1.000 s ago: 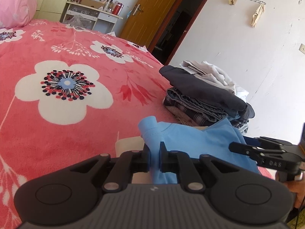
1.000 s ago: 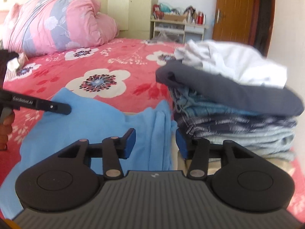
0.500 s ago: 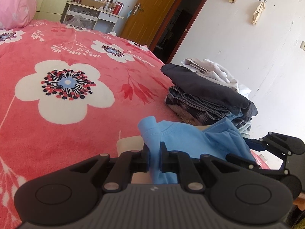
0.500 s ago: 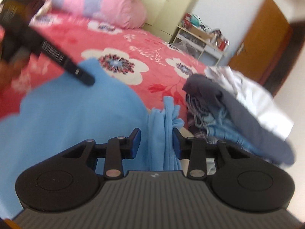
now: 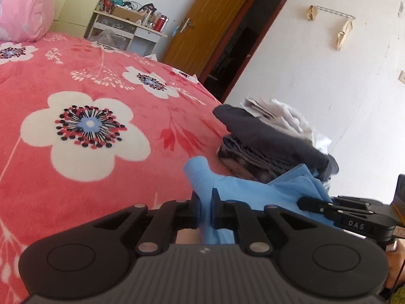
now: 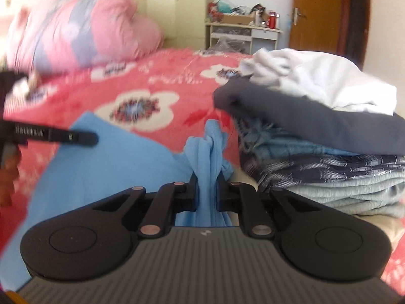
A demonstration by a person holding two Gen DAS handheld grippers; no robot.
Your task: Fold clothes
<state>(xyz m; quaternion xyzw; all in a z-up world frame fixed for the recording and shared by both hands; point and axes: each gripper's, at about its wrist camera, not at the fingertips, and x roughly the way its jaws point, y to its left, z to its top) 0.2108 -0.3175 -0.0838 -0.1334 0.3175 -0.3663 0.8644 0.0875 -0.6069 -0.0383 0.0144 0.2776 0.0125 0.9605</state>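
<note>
The light blue garment point(image 6: 121, 167) lies at the near edge of the bed point(image 5: 76, 81), spread between the two tongs, with part of it lifted off the red flowered blanket point(image 6: 157, 81). The left tongs point(image 5: 205, 197) are pressed together on one of its corners; a short flap of blue cloth sticks out beyond the tips, toward the far side of the bed. The right tongs point(image 6: 207, 179) have just been closing and now pinch a bunched, gathered edge of the same garment, whose folds rise in a narrow crest between the tips. In the right wrist view the left tongs show as a dark bar at the left, lying against the far left corner of the cloth, with a hand point(image 6: 8, 174) behind them. In the left wrist view the right tongs reach in from the right, level with the cloth's right end.

The garment's long axis runs left to right along the near edge of the bed, from one grip to the other. Its broad flat panel slopes away to the left in the right wrist view.

Just right of the bunched edge, close to it, stands a stack of folded clothes point(image 6: 316, 157): pale and patterned blue pieces below, a dark grey one above, a crumpled white one on top. To the left and beyond, the blanket lies bare as far as a pink quilt point(image 6: 83, 30) at the head. The right wrist view is blurred on its left side
</note>
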